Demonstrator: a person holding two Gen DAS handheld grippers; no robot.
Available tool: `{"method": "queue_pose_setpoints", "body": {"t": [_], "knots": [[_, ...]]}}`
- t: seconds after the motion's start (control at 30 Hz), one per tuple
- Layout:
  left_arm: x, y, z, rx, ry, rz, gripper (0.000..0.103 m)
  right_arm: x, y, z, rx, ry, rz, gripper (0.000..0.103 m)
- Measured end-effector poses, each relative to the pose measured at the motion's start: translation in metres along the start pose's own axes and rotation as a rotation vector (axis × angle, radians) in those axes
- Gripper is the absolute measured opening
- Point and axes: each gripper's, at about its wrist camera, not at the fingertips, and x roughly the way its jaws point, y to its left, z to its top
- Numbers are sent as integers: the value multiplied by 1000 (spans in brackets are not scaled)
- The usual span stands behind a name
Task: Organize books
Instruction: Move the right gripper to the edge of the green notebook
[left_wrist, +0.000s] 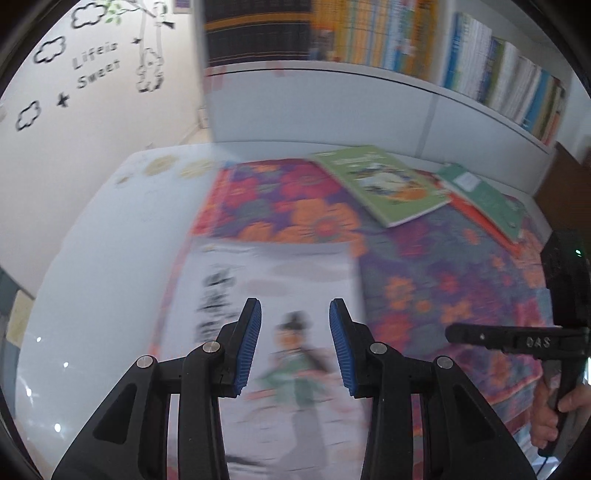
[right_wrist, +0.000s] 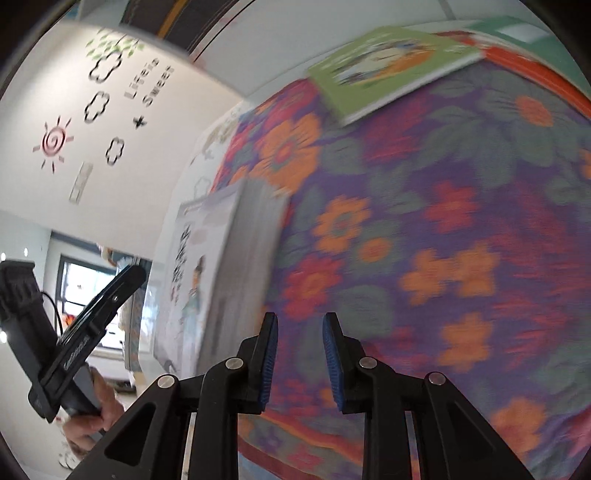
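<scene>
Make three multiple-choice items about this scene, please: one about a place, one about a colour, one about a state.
1. Where does the white book lie?
A. on the shelf
B. on the flowered cloth, near its left edge
C. on the floor

2. What colour is the cover of the book with the picture at the far side of the cloth?
A. light green
B. black
C. yellow

3. What is between the fingers of the left gripper?
A. a pen
B. a corner of the cloth
C. nothing

Answers:
1 B: the white book rests flat on the cloth's left part.
2 A: its cover is light green in both views.
3 C: its blue pads stand apart above the book, gripping nothing.
</scene>
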Motion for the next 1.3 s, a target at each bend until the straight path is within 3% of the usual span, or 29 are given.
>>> {"method": "queue_pose_setpoints", "body": {"t": [0.23,0.43,0.6,0.77,0.83,0.93,1.1,1.3], "knots": [[21,-97,26,16,6,-128,36,-94,-86,17,91,-161,-13,24],[65,-182,39,-53,14,-228,36,-178,-190,32,299,-347,65,24],[104,-235,23,-55,44,-263,36,-207,-258,46,418,-391,82,24],[134,-244,8,-91,67,-280,36,-233,-280,75,397,-522,3,24],[135,-245,6,-72,10,-270,36,-238,-290,93,414,-548,-1,24],[137,-250,7,-27,-16,-250,36,-226,-301,123,415,-541,-6,24],[141,-239,12,-49,-23,-295,36,-203,-308,149,397,-524,-159,24],[145,-240,12,-51,-24,-298,36,-200,-298,142,387,-471,-143,24]]}}
